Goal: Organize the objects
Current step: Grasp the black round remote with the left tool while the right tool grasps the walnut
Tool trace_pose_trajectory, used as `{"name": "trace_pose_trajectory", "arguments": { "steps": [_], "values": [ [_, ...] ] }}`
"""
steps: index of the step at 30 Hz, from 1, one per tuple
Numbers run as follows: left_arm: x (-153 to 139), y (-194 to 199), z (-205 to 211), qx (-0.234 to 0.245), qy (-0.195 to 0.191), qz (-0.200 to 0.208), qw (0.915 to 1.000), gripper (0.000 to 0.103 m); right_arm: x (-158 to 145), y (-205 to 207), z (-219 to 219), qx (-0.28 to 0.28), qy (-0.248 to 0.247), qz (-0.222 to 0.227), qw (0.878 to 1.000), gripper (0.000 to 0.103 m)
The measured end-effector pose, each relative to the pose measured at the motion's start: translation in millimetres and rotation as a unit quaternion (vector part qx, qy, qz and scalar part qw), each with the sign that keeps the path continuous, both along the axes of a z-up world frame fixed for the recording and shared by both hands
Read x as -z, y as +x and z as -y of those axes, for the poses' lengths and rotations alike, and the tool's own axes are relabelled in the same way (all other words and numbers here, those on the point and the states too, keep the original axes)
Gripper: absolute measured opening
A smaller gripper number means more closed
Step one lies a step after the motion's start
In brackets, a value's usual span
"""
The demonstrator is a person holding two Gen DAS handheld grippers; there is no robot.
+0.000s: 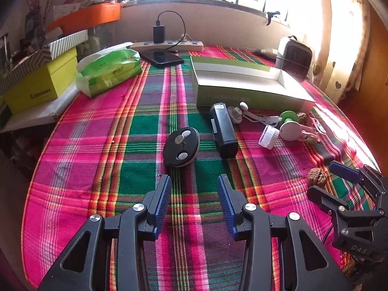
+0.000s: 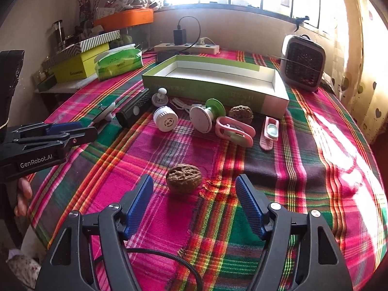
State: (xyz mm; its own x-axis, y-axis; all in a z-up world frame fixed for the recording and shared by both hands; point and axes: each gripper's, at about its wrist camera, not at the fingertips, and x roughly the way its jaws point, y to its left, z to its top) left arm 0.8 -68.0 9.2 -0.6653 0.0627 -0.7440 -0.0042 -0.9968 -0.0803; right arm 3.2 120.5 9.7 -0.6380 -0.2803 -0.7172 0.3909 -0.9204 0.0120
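My left gripper is open and empty above the plaid cloth, just short of a black oval device with pale buttons. A black rectangular box lies to its right. My right gripper is open, and a brown walnut lies on the cloth between its fingertips, untouched. An empty green tray box stands behind a row of small things: a white cap, a white and green spool, a second walnut, pink clips and a pink tool.
A tissue pack, yellow boxes, a power strip with a charger and a phone lie at the back left. A small heater stands at the back right. The round table edge curves close on both sides.
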Motion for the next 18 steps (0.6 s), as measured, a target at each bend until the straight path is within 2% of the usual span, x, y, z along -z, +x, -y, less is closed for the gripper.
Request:
{"name": "trace_pose_trajectory", "arguments": {
  "steps": [4, 11, 18],
  "values": [
    [2, -6, 4, -0.001, 0.002, 0.001, 1.0, 0.038, 3, -5, 1, 0.002, 0.0, 0.01, 1.0, 0.063],
    [2, -20, 8, 0.004, -0.007, -0.001, 1.0, 0.038, 4, -10, 1, 0.009, 0.001, 0.016, 1.0, 0.06],
    [5, -31, 11, 0.003, -0.012, 0.004, 0.9999, 0.038, 3, -13, -1, 0.024, -0.003, 0.017, 1.0, 0.05]
  ]
}}
